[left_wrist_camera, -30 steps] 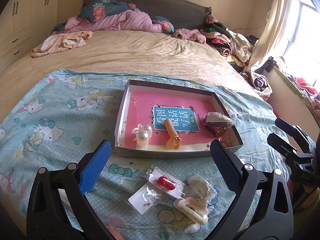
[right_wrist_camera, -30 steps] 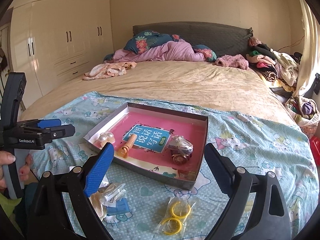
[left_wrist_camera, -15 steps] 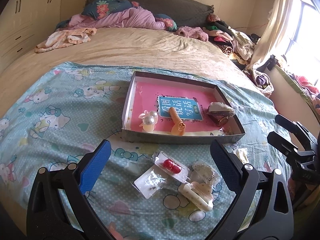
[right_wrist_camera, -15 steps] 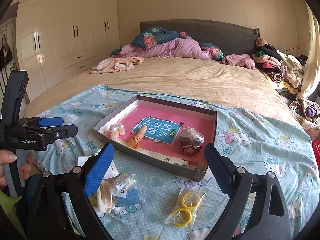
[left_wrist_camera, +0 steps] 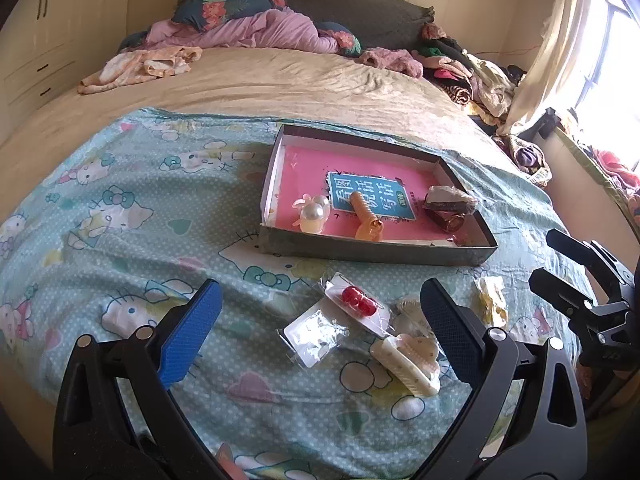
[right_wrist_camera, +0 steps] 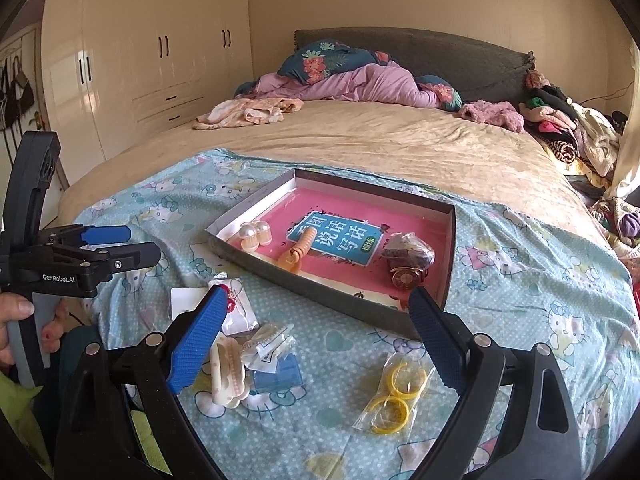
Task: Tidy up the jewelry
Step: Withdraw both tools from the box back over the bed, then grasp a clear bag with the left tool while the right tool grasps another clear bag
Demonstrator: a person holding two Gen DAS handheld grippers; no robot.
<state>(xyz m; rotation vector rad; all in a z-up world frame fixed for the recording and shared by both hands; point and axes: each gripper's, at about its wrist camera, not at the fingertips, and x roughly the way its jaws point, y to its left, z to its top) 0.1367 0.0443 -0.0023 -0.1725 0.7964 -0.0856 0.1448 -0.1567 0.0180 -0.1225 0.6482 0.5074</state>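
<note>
A shallow box with a pink floor [left_wrist_camera: 304, 160] [right_wrist_camera: 404, 224] lies on the blue cartoon sheet. It holds a pearl clip [left_wrist_camera: 314, 214], an orange clip [left_wrist_camera: 366, 220] and a wrapped piece with a ring [left_wrist_camera: 448, 204]. In front of the box lie a bag with red earrings [left_wrist_camera: 358, 304], a clear bag [left_wrist_camera: 314, 334] and a cream claw clip [left_wrist_camera: 408, 360]. A bag of yellow rings [right_wrist_camera: 394, 390] is nearer the right side. My left gripper [left_wrist_camera: 320, 338] hangs open over the red earrings and clear bag. My right gripper [right_wrist_camera: 312, 346] is open above the loose bags, with nothing held.
The blue sheet [left_wrist_camera: 120, 220] covers the near part of a beige bed [left_wrist_camera: 260, 84]. Bedding [left_wrist_camera: 248, 28] and clothes [left_wrist_camera: 468, 68] pile at the headboard end. A wardrobe [right_wrist_camera: 132, 60] stands left. A person's hand [right_wrist_camera: 16, 312] holds the left gripper's handle.
Both grippers have drifted down and in; the box and loose bags have shifted toward the middle of each view. Both jaws stay wide and empty.
</note>
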